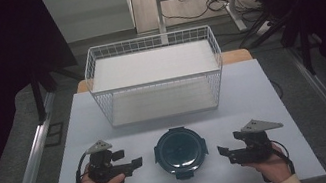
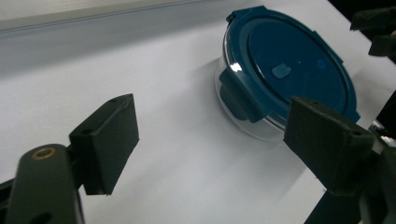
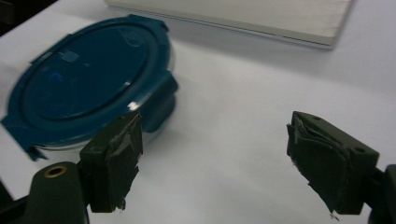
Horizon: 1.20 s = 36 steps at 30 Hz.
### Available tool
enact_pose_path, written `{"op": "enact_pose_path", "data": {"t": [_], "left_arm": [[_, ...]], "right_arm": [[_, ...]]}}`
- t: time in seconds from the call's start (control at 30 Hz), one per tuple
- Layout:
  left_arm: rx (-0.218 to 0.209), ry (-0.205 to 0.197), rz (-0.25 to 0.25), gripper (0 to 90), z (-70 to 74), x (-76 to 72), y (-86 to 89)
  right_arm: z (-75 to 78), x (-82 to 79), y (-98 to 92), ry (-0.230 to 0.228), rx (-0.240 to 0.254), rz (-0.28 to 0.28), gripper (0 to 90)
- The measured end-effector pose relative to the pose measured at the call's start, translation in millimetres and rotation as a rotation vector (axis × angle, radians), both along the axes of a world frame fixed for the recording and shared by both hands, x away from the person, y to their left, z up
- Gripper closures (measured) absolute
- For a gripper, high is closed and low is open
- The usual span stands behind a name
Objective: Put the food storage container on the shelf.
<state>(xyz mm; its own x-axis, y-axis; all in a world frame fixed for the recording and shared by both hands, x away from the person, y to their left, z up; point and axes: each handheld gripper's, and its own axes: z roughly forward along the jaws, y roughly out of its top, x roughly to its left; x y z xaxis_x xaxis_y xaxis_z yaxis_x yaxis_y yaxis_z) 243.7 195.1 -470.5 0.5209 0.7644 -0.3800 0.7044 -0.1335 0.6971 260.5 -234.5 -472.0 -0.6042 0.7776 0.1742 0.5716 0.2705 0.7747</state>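
Observation:
A round clear container with a dark blue clip lid (image 1: 180, 150) stands at the front middle of the white table, between my two grippers. My left gripper (image 1: 138, 163) lies on its side just left of it, pointing at it, jaws open and holding nothing. In the left gripper view the container (image 2: 289, 70) sits beyond the wide-apart jaws of the left gripper (image 2: 215, 130). My right gripper (image 1: 222, 152) mirrors it on the right, open and apart from the lid. In the right gripper view the container (image 3: 88, 79) lies up and left of the right gripper (image 3: 215, 140).
A white wire basket (image 1: 156, 80) with a pale flat base stands behind the container at the table's far half. Bare tabletop (image 1: 253, 96) lies on both sides of it. Past the far edge are a desk frame and floor cables (image 1: 216, 3).

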Motion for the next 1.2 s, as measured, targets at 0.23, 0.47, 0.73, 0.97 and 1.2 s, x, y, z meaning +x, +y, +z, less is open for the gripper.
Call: {"op": "enact_pose_path", "data": {"t": [0.23, 0.47, 0.73, 0.97, 1.2], "left_arm": [[-0.085, 0.066, -0.021, 14.6, 0.5, 5.5, -6.5], [-0.177, 0.172, -0.047, 13.4, -8.0, 22.9, -23.7], [-0.205, 0.218, -0.055, 14.2, -19.9, 35.3, -39.3], [-0.227, 0.268, -0.074, 14.3, -32.9, 38.8, -47.3], [-0.239, 0.295, -0.101, 15.5, -39.8, 41.9, -55.1]], "right_arm": [[10.4, 5.1, 17.0, 0.053, 0.065, 0.03, 16.7], [7.8, 20.7, 42.6, 0.145, 0.088, 0.04, 14.7], [-1.6, 32.9, 53.4, 0.227, 0.135, 0.008, 12.4], [-13.3, 32.3, 53.4, 0.286, 0.169, 0.007, 11.5], [-24.6, 32.6, 60.6, 0.346, 0.194, 0.014, 9.8]]}}
